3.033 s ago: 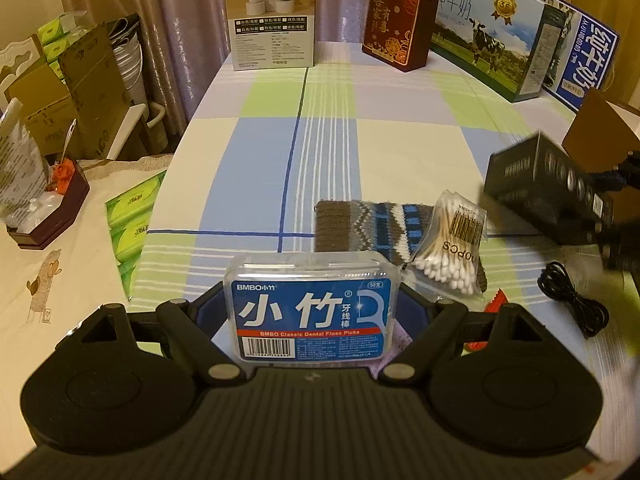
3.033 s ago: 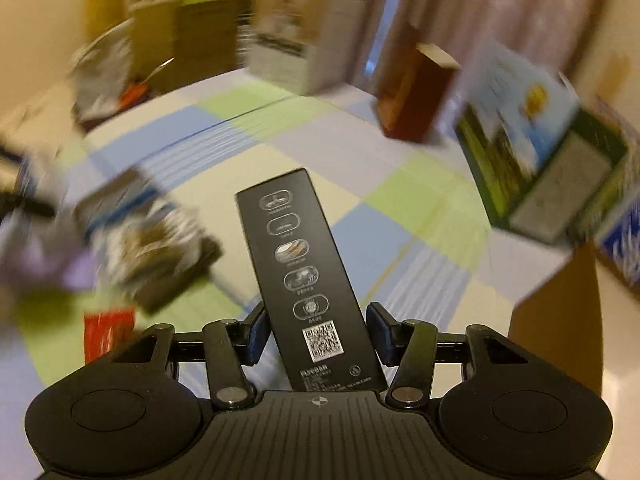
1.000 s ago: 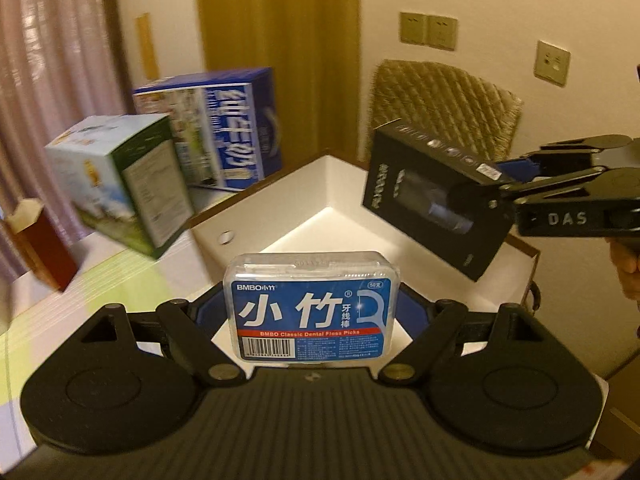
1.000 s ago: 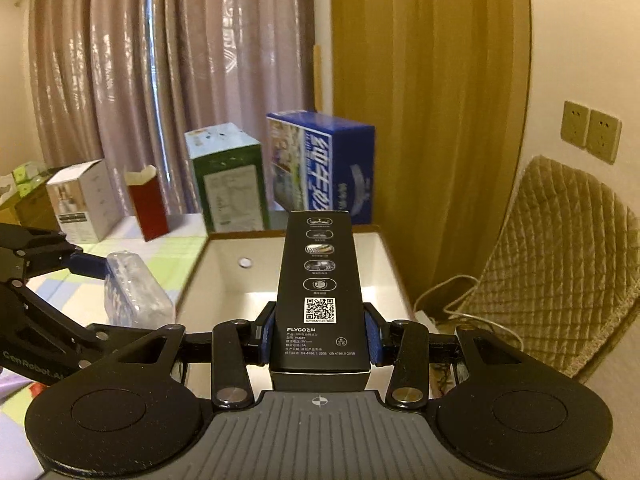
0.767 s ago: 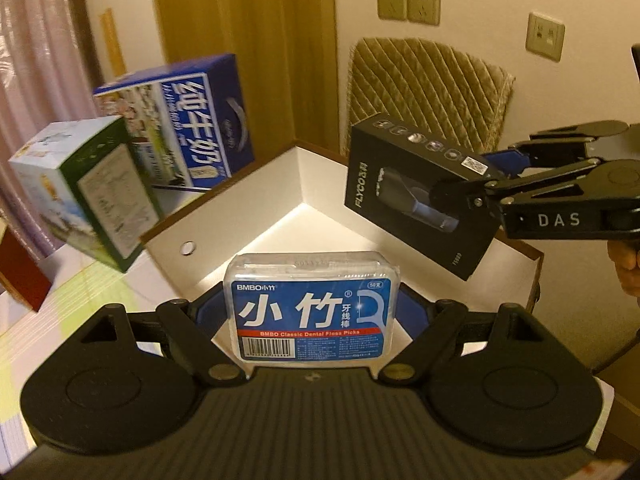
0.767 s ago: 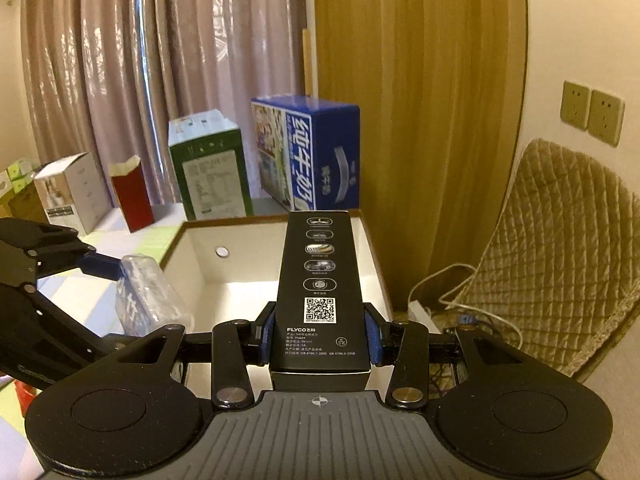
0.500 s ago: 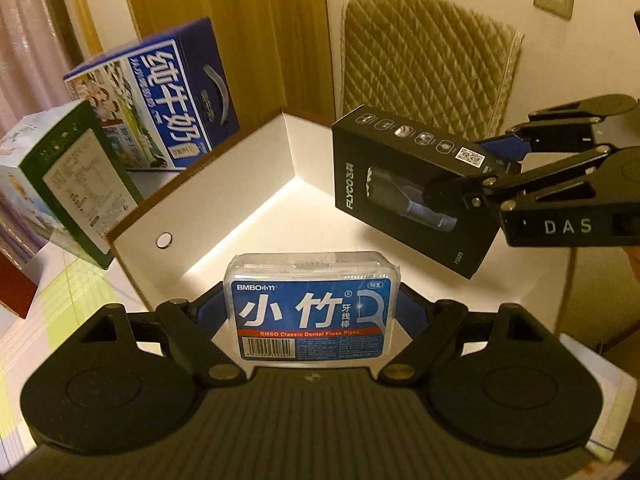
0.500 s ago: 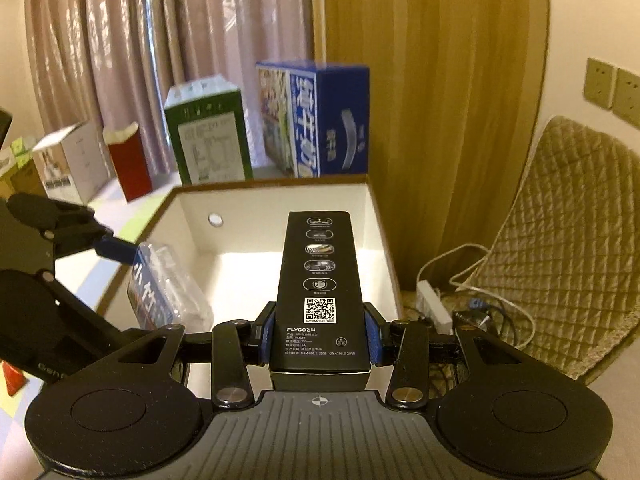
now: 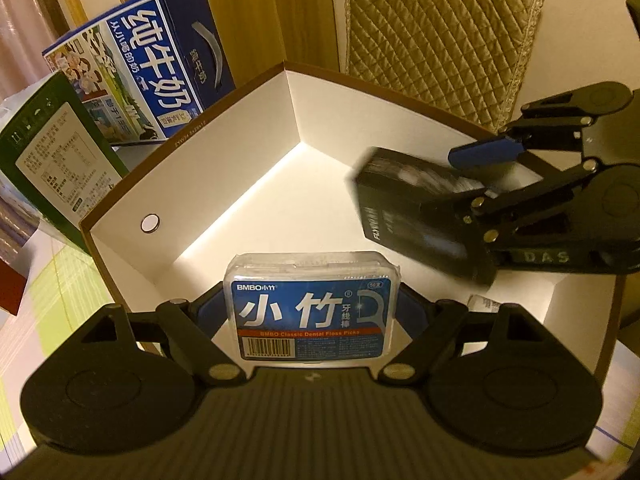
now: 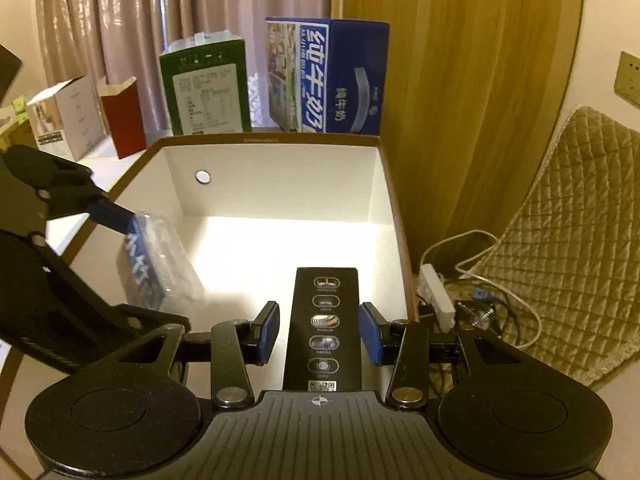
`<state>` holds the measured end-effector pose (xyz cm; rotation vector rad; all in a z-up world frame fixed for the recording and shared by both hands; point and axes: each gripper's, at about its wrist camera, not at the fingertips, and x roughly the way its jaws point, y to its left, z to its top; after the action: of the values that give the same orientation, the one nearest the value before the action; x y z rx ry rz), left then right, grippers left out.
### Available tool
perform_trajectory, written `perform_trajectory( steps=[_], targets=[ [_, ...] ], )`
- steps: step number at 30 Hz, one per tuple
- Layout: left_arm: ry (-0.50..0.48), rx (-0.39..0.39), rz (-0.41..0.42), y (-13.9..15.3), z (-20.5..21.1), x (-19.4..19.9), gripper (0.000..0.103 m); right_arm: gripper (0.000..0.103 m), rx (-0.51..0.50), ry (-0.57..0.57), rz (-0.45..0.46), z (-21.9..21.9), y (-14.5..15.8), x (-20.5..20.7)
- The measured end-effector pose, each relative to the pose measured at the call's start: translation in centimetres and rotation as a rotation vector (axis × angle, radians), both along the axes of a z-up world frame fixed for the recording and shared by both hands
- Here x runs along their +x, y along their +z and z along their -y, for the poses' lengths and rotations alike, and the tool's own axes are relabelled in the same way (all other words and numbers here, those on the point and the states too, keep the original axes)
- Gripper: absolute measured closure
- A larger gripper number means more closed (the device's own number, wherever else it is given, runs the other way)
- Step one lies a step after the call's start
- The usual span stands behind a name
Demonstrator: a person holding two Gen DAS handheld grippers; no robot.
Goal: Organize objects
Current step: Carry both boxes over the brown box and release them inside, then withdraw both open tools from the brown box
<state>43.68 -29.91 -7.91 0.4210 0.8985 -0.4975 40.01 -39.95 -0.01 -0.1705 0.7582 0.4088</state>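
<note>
Floss box (image 9: 308,320): a clear plastic case with rounded corners and a blue paper label. It reads "BMBO", large white "小竹", "牙线棒" and, on a red band, "BMBO Classic Dental Floss Picks". A barcode sits at the lower left.
Floss box, place: held label-up above the near left part of the storage box's floor.
Left gripper (image 9: 312,300): black linkage with blue pads, clamped on the two short ends of the floss box.
Black box (image 10: 325,320): long, narrow matt black carton. Its top face carries five oval picture icons in a row and a QR code at the near end. The white lettering on its side is too blurred to read.
Black box, place: inside the storage box near the right wall. I cannot tell whether it rests on the floor.
Right gripper (image 10: 319,330): the blue pads flank the black box without squeezing it, and a strip of white floor shows beside the left pad. "DAS" is moulded on its body.
Storage box (image 10: 280,184): open-topped cardboard with a brown rim, smooth white inside walls and one round hole in the left wall.
Blue carton (image 10: 340,80): glossy, printed "纯牛奶", standing just behind the storage box.
Green carton (image 10: 206,88): has a white panel of small print and stands beside the blue one.
Red box (image 10: 122,116): open-topped, further left.
Chair cover (image 10: 560,240): quilted tan fabric in a diamond pattern.
Power strip (image 10: 438,296): white, lying among tangled cables on the floor.
</note>
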Motion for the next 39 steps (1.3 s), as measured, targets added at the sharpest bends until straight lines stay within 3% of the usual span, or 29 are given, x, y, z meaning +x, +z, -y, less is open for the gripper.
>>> perform_trajectory(
  steps=[6,13,19,28,39],
  targets=[
    [-0.008,0.019,-0.021,-0.8,0.1,0.8,0.02,0.059,0.022,0.002,-0.011,0.4,0.3,-0.2],
    [-0.014,0.046,-0.052,-1.6,0.2,1.0,0.015,0.035,0.051,0.014,-0.013,0.7,1.0,-1.0],
    [-0.015,0.046,-0.041,-0.8,-0.1,0.8,0.009,0.021,0.077,0.034,-0.033,0.7,1.5,-2.2],
    [-0.006,-0.007,-0.032,1.6,-1.4,-0.7,0.009,0.011,0.109,0.03,-0.059,1.0,2.1,-4.5],
    [0.043,-0.119,-0.004,5.7,-3.3,-4.5,0.008,0.007,0.155,-0.006,-0.058,1.2,3.5,-7.4]
  ],
)
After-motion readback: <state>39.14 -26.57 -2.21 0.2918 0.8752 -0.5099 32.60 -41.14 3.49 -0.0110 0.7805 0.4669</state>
